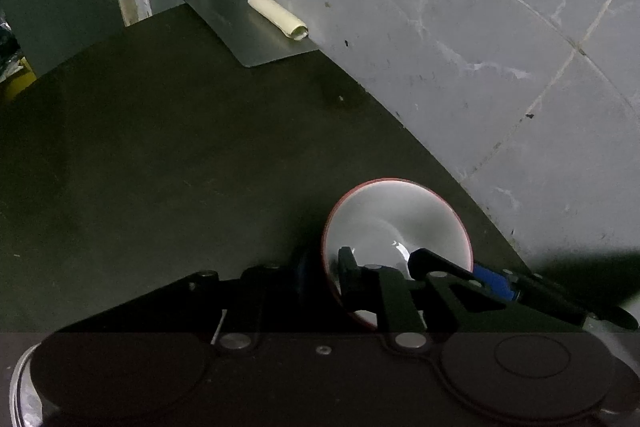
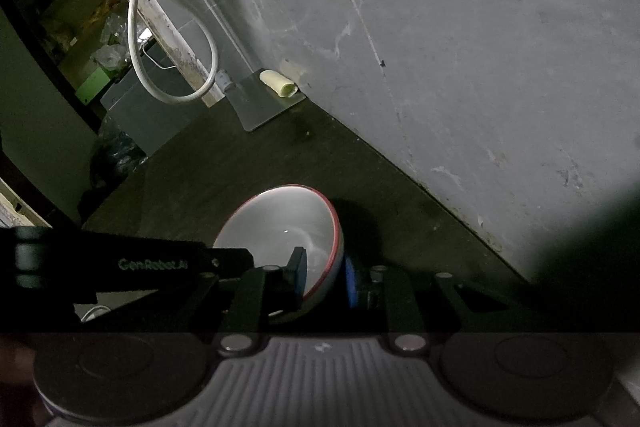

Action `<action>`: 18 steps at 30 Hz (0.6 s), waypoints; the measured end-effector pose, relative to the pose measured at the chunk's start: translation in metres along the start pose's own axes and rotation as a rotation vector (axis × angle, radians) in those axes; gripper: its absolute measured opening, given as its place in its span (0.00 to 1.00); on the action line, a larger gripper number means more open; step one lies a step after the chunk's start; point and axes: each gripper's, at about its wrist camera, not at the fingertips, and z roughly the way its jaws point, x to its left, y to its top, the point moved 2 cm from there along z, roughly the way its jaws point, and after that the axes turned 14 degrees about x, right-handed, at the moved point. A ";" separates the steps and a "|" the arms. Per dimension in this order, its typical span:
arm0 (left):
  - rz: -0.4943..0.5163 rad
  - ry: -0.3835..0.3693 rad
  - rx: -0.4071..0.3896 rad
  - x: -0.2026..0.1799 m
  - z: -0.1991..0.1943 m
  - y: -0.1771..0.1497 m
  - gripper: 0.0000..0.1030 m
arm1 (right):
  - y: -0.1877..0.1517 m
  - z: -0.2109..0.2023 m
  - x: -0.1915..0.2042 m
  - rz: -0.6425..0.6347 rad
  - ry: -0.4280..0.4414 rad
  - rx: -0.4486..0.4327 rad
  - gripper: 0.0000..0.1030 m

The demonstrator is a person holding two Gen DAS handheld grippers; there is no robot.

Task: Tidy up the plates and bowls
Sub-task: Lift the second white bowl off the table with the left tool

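While both wrist views look down on the same dark worktop, each tool has its fingers set on a white bowl with a red rim. In the left wrist view the left tool straddles the bowl's near rim at about 5 o'clock: one black finger lies inside the bowl, the other is lost in shadow outside the wall, so it appears clamped on the rim. The right tool's blue-tipped finger reaches onto the opposite rim from 4 o'clock. In the right wrist view the right tool pinches the bowl at 6 o'clock, a black pad inside and a blue pad outside the wall, jaws narrow on it; the bowl is tilted, its opening facing toward 10 o'clock. The left tool's black arm enters from 9 o'clock. Toward 12 o'clock, against the tiled wall, a cleaver lies flat with a pale rolled item on its blade. A white hose loops at 11 o'clock.
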 end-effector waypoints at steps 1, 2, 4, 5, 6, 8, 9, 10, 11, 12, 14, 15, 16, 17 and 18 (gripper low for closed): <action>0.002 -0.003 0.001 0.000 0.000 0.000 0.17 | 0.000 0.000 0.000 0.000 -0.001 0.000 0.21; 0.003 -0.005 0.001 -0.001 0.001 0.000 0.17 | 0.000 0.000 0.000 -0.001 0.000 0.000 0.21; 0.003 -0.009 -0.002 0.000 0.002 0.000 0.17 | 0.000 0.000 0.000 0.002 0.000 -0.001 0.21; 0.003 -0.013 -0.002 0.000 0.002 0.000 0.17 | 0.000 0.000 0.000 0.002 0.001 -0.001 0.21; 0.003 -0.017 -0.002 0.001 0.003 0.000 0.17 | 0.000 0.000 0.000 0.002 0.001 -0.001 0.21; 0.007 -0.027 -0.002 0.001 0.003 -0.001 0.14 | 0.000 0.001 0.000 0.001 -0.002 -0.001 0.21; 0.009 -0.031 -0.002 0.001 0.003 -0.001 0.13 | 0.000 0.001 0.000 0.002 -0.001 -0.001 0.21; 0.010 -0.033 -0.004 0.001 0.003 -0.001 0.13 | 0.000 0.001 -0.001 0.003 -0.001 -0.002 0.21; 0.011 -0.034 -0.004 0.001 0.003 -0.001 0.13 | 0.000 0.000 0.000 0.002 -0.002 -0.002 0.21; 0.011 -0.035 -0.005 0.001 0.003 -0.001 0.13 | 0.000 0.000 -0.001 0.002 -0.002 -0.002 0.21; 0.011 -0.038 -0.007 0.001 0.004 -0.001 0.12 | 0.000 0.000 -0.001 0.002 -0.001 -0.002 0.21; 0.011 -0.040 -0.007 0.001 0.004 -0.001 0.12 | 0.000 0.000 0.000 0.001 -0.001 -0.002 0.21; 0.008 -0.045 -0.008 0.002 0.004 -0.002 0.11 | 0.000 0.000 -0.001 0.000 -0.001 -0.001 0.21; 0.003 -0.051 -0.008 0.003 0.004 -0.002 0.10 | 0.000 0.000 -0.001 0.000 -0.001 -0.001 0.21; -0.003 -0.058 -0.008 0.004 0.003 -0.002 0.10 | 0.000 0.000 -0.001 0.000 -0.001 -0.001 0.21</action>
